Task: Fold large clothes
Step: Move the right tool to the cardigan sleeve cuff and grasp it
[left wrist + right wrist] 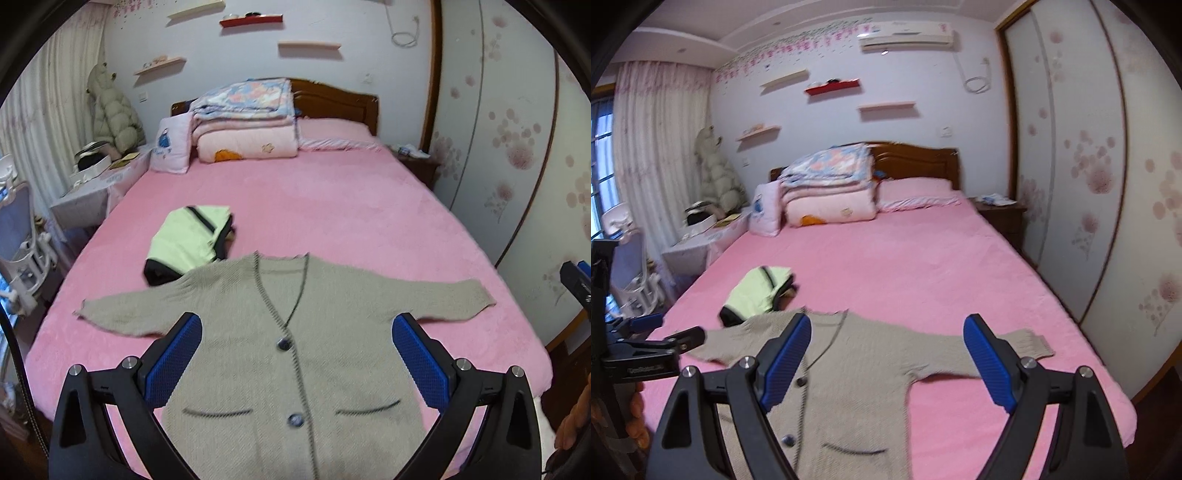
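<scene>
A grey-beige knit cardigan (pixel 295 332) lies flat and face up on the pink bed (pixel 332 206), buttoned, both sleeves spread out to the sides. It also shows in the right wrist view as the cardigan (pixel 857 369). My left gripper (pixel 297 332) hovers above its chest, open, with nothing between its blue pads. My right gripper (pixel 886 343) hangs above the cardigan's right half, open and empty. The left gripper's black frame (pixel 657 343) shows at the left edge of the right wrist view, and the right gripper's tip (pixel 576 280) at the right edge of the left wrist view.
A folded light-green garment with black trim (pixel 188 240) lies on the bed just beyond the cardigan's left shoulder. Folded quilts (pixel 247 122) and pillows are stacked at the headboard. A cluttered side table (pixel 96 177) stands left of the bed, a sliding wardrobe (pixel 517 147) to the right.
</scene>
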### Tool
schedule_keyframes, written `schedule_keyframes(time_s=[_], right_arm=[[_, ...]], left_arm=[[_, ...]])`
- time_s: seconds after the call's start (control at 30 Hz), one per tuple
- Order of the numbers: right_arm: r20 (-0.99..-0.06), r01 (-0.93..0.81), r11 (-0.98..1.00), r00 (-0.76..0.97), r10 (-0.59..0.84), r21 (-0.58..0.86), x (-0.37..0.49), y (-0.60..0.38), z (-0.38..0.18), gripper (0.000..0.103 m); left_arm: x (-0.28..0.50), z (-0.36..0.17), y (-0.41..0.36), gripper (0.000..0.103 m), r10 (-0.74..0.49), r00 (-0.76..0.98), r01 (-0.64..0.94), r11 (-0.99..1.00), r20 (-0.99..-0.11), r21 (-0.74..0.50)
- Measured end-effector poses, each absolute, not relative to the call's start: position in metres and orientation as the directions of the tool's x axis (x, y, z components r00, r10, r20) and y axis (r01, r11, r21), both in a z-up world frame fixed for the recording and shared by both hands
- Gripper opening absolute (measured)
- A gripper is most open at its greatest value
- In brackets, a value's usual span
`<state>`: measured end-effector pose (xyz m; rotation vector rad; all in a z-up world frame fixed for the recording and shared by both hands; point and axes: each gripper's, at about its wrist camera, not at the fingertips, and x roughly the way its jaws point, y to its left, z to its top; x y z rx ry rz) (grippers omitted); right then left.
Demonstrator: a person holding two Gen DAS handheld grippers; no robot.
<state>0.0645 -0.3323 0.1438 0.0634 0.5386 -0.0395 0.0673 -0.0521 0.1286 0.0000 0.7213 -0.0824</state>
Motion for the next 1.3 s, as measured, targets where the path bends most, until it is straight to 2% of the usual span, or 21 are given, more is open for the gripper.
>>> schedule_keyframes(time_s=[0.13,0.23,0.4,0.6,0.7,0.87,1.07,1.17,1.3], right_arm=[[-0.509,0.141,0.99,0.852,-0.121,0.0,0.082,-0.366,0.14,0.085],[-0.521,0.172,0.985,0.842,-0.139,0.015,0.099,-0.398,0.132,0.085],[-0.571,0.248,0.969,0.796,-0.199,0.008,0.135,-0.449,0.106,0.085],[-0.658,0.325,0.945,0.72,-0.221,0.038,0.181,-0.512,0.04,0.085],[-0.721,0.36,0.931,0.661,-0.209,0.059,0.202,-0.545,-0.005,0.085],[-0.801,0.478,0.856,0.582,-0.141,0.196,0.214,-0.606,-0.082,0.085],[-0.836,0.595,0.707,0.549,-0.01,0.382,0.209,-0.657,-0.158,0.077],[-0.845,0.626,0.661,0.534,0.022,0.414,0.213,-0.666,-0.184,0.074],[-0.839,0.631,0.635,0.542,0.049,0.445,0.223,-0.672,-0.203,0.069]], left_arm=[[0.094,0.132,-0.072,0.102,-0.144,0.756,0.108,0.99,-0.639,-0.096],[0.12,0.131,-0.085,0.102,-0.266,0.743,0.192,0.964,-0.614,-0.186],[0.169,0.124,-0.115,0.102,-0.315,0.725,0.195,0.947,-0.613,-0.256],[0.227,0.079,-0.172,0.103,-0.247,0.733,0.192,0.969,-0.634,-0.155],[0.261,0.035,-0.212,0.102,-0.217,0.708,0.205,0.974,-0.672,-0.099],[0.298,-0.038,-0.261,0.102,-0.185,0.662,0.205,0.977,-0.726,-0.062],[0.321,-0.112,-0.296,0.102,-0.186,0.62,0.174,0.98,-0.762,-0.097],[0.323,-0.133,-0.311,0.102,-0.163,0.634,0.173,0.983,-0.756,-0.067],[0.328,-0.155,-0.334,0.102,-0.167,0.581,0.215,0.975,-0.797,-0.047]])
